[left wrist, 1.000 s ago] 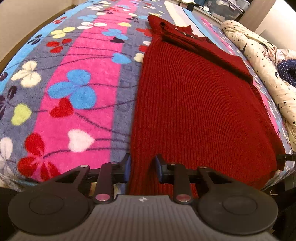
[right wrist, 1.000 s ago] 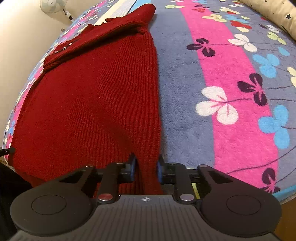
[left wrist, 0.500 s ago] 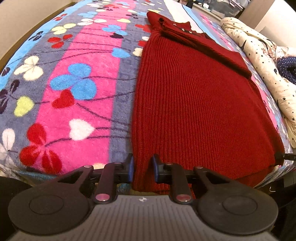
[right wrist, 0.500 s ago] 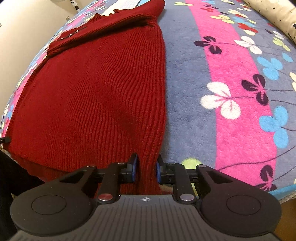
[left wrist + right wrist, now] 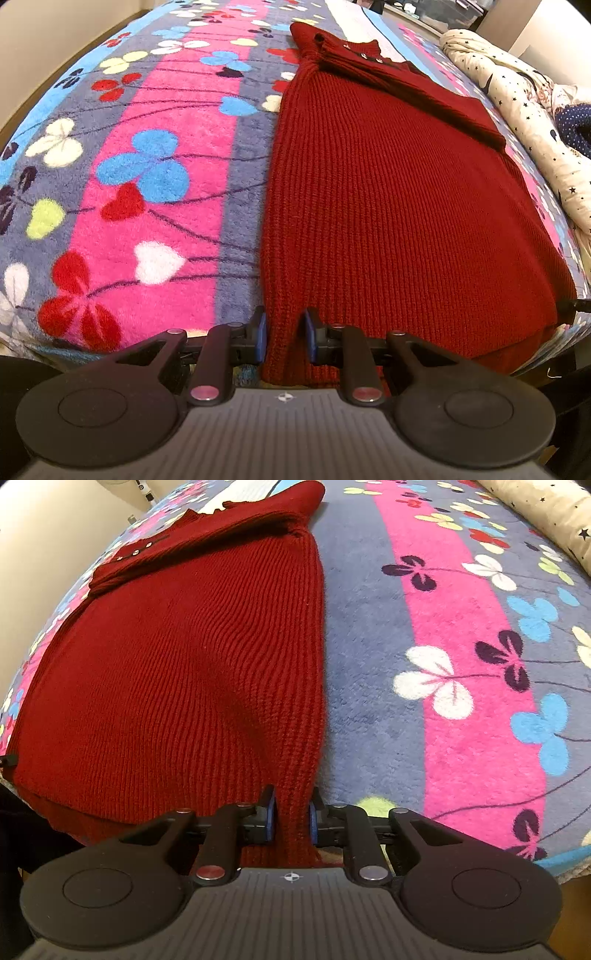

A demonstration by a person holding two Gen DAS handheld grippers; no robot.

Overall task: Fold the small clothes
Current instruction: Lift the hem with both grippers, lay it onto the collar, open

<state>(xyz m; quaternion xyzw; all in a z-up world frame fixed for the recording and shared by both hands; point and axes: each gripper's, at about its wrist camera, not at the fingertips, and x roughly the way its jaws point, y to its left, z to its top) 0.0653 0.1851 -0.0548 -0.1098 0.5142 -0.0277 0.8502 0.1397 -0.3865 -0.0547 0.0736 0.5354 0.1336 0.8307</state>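
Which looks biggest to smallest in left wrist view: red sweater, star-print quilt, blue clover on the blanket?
1. Red sweater, by far.
2. Star-print quilt, though it is cut off at the frame edge and farther away, so unsure.
3. Blue clover.

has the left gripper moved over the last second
Yes. The left gripper has drawn back toward the near edge of the blanket: the sweater hem shows below its jaws now, and the red flower sits higher above them.

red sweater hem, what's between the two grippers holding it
Only the red sweater itself: its hem spans from left gripper to right gripper, over the floral blanket, in both wrist views.
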